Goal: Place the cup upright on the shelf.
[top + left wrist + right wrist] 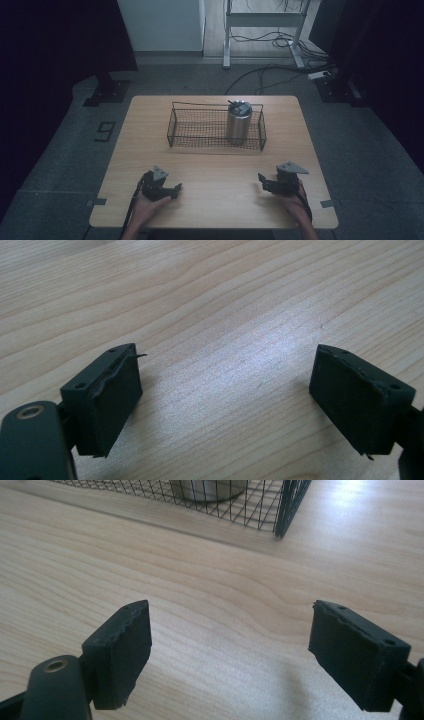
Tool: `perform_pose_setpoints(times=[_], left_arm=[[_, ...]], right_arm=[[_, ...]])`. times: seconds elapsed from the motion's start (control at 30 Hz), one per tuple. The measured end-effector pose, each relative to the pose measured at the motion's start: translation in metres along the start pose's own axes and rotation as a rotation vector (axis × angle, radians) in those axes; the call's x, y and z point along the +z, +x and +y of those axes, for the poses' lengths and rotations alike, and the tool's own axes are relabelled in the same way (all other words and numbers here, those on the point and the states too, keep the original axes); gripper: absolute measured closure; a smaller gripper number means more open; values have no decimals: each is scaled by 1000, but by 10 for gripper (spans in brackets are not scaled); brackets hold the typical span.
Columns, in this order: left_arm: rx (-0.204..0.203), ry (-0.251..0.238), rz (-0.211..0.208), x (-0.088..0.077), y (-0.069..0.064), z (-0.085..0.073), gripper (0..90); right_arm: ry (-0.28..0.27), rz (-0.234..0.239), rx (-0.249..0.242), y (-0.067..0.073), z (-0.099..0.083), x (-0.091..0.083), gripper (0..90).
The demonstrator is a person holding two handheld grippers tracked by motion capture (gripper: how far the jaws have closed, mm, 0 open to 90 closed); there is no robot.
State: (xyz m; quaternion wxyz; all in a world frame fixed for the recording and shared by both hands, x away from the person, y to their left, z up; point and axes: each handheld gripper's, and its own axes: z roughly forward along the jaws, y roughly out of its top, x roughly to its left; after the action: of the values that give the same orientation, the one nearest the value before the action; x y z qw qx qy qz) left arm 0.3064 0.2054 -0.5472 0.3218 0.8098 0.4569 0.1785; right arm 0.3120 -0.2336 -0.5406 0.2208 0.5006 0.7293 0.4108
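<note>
A wooden bench (215,165) is standing on a grey floor, and a person's two hands are coming in over its near edge, each one holding a claw. The left claw (176,190) is sitting near the bench's near left side, resting in the left hand (148,204). In the left gripper view its two black jaws are standing wide apart over bare wood (220,315), with nothing between them. The right claw (262,181) is sitting near the near right side, held by the right hand (295,202), and its jaws too are spreading wide in the right gripper view, gripping nothing.

A black wire basket (195,131) is lying across the far middle of the bench, well apart from both claws. A metal tumbler (238,122) with a dark lid is standing upright inside the basket, toward its right end. In the right gripper view the basket's near right corner (287,505) is showing at the far edge, with the tumbler's base (207,490) behind the mesh.

Beyond the bench, cables (270,70) are trailing across the floor beside a white frame (262,20).
</note>
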Motion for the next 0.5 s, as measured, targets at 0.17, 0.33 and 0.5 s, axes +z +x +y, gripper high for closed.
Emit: perform_pose_setpoints(times=[0.17, 0.33, 0.5], left_arm=[[0, 0, 0, 0, 0, 0, 134], [-1, 0, 0, 0, 0, 0, 134], [0, 0, -1, 0, 0, 0, 134]], right_arm=[[6, -2, -5, 1, -2, 1, 170], [6, -4, -3, 2, -3, 1, 170], [2, -8, -2, 0, -3, 1, 170]])
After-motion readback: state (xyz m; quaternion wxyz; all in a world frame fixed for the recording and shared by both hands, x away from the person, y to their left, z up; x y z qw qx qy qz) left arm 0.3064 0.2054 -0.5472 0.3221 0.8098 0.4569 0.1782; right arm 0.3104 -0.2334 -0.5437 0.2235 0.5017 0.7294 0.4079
